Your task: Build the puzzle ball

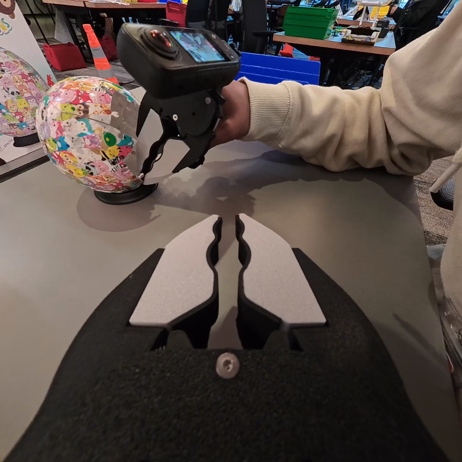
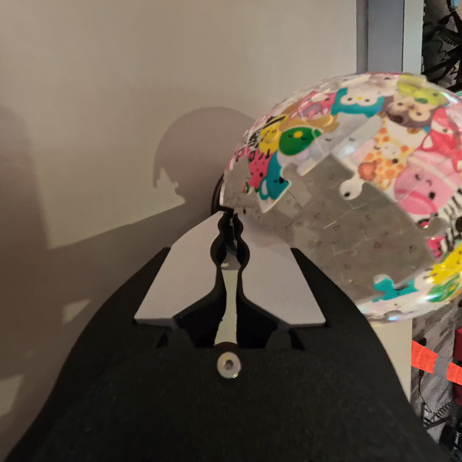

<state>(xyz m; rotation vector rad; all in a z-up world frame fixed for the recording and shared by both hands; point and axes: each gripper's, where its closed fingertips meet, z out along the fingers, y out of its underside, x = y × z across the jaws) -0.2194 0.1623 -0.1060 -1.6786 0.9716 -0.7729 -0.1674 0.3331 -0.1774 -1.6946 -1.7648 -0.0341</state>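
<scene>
Left wrist view: the left gripper (image 1: 228,220) sits low over the grey table (image 1: 75,262), fingers nearly together with a narrow gap at the tips, nothing between them. The puzzle ball (image 1: 85,135) stands at far left on a black round stand (image 1: 125,196), colourful cartoon-animal print, partly built, with a bare grey patch on its right side. Behind it at the left edge leans the puzzle box (image 1: 17,75), printed with the same ball. The right gripper (image 1: 160,172) comes in from the right with a black camera (image 1: 177,52) on top, held by a hand (image 1: 232,112) in a cream sleeve (image 1: 337,120). In this view its fingers look spread; the near tip touches the ball's lower right edge just above the stand, where a small light piece shows. Background: orange cone (image 1: 98,52), blue bin (image 1: 277,70), green crates (image 1: 310,22), red bags, desks.

Right wrist view: the right gripper (image 2: 230,217) has its fingers pressed close together, tips meeting at the ball's lower left edge. Something thin sits between the tips, most likely a puzzle piece (image 2: 233,225), but it is too hidden to say for sure. The ball (image 2: 350,195) fills the right half, showing the grey unprinted inner surface with small marks, ringed by printed pieces. The pale table lies behind, carrying the ball's and gripper's shadows. Orange tape on dark items at the right edge.
</scene>
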